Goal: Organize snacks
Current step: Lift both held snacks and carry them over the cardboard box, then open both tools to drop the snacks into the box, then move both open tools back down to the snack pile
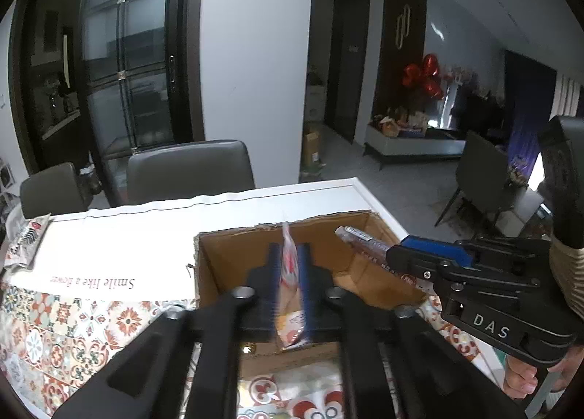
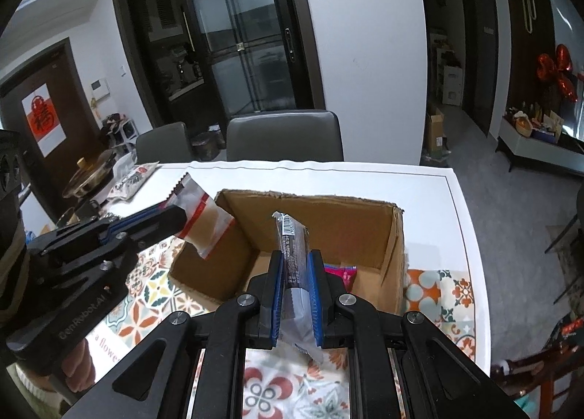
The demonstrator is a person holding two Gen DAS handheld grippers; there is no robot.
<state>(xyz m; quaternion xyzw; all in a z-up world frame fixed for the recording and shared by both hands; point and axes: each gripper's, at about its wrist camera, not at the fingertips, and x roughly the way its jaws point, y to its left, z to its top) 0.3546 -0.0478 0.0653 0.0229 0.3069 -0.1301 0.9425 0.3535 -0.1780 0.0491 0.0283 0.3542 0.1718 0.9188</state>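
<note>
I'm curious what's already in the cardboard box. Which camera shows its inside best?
The right wrist view: it looks down into the cardboard box and shows a pink packet on the bottom. The left wrist view shows the box too, but the left gripper and its snack hide most of the floor.

Both wrist views: box (image 1: 277,265) close below.

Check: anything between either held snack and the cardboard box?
Nothing visible. The red-and-white packet in the left gripper and the dark bar in the right gripper both hang over the open cardboard box; a pink packet lies inside.
</note>
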